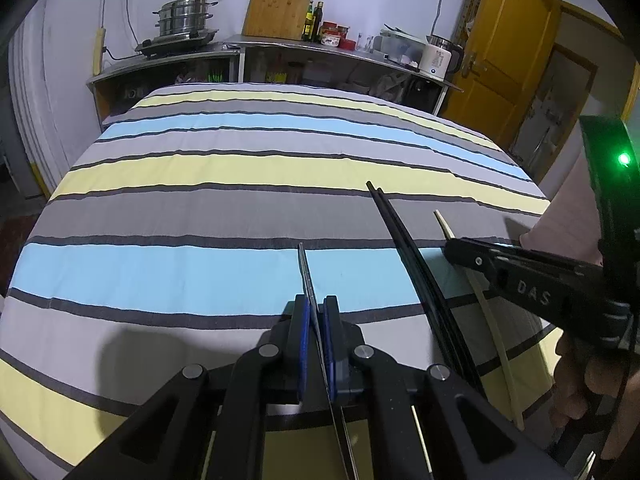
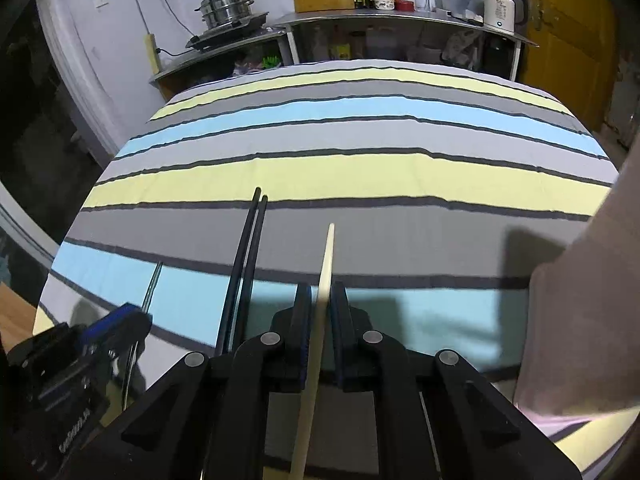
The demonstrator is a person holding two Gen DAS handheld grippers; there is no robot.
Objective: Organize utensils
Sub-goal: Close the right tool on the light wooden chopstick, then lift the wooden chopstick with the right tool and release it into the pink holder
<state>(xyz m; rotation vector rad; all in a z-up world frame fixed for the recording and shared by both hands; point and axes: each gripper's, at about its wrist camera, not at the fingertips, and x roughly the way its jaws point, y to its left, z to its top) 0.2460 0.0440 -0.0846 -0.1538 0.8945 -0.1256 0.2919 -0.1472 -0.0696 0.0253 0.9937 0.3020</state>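
My left gripper (image 1: 316, 308) is shut on a thin metal chopstick (image 1: 306, 272) that points forward over the striped cloth; it also shows at the left of the right wrist view (image 2: 154, 284). My right gripper (image 2: 321, 294) is shut on a cream chopstick (image 2: 326, 256), which also shows in the left wrist view (image 1: 444, 226). A pair of black chopsticks (image 1: 404, 244) lies on the cloth between the two grippers, also in the right wrist view (image 2: 248, 248). The right gripper (image 1: 452, 250) shows at the right of the left wrist view.
The table carries a cloth striped in blue, yellow and grey (image 1: 240, 208). Behind it stands a metal counter (image 1: 320, 50) with a steamer pot (image 1: 184, 14), a cutting board (image 1: 280, 4), bottles and a kettle (image 1: 438, 58). A yellow door (image 1: 504, 52) is at the right.
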